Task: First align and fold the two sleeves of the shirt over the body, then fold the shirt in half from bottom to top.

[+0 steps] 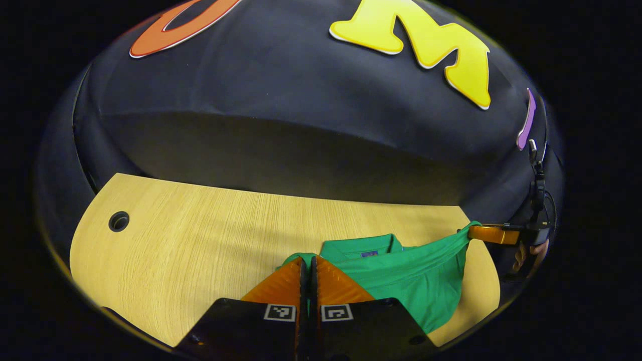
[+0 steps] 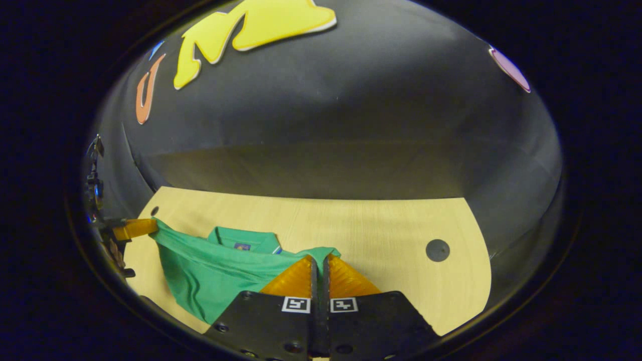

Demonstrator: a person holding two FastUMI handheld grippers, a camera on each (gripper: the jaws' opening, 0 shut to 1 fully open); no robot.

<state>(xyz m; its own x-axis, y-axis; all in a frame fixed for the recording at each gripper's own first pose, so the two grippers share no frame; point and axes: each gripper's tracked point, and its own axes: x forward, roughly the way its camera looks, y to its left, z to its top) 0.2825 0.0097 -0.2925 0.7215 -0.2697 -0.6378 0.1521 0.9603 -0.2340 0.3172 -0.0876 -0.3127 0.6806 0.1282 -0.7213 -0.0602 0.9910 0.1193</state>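
A green polo shirt (image 1: pixel 421 281) lies on the wooden table (image 1: pixel 200 240), its collar (image 1: pixel 358 246) toward the far wall. My left gripper (image 1: pixel 308 261) is shut on one corner of a raised edge of the shirt. That edge stretches taut to my right gripper (image 1: pixel 494 234), held by a hand at the right. In the right gripper view my right gripper (image 2: pixel 320 261) is shut on the other corner of the shirt (image 2: pixel 215 276). The edge runs left to my left gripper (image 2: pixel 133 228), with the collar (image 2: pixel 243 238) behind it. The lifted cloth hides the sleeves.
The table (image 2: pixel 391 230) has a round cable hole (image 1: pixel 119 221) on its left side and another cable hole (image 2: pixel 437 249) on its right. Black cloth walls rise close behind the table's far edge.
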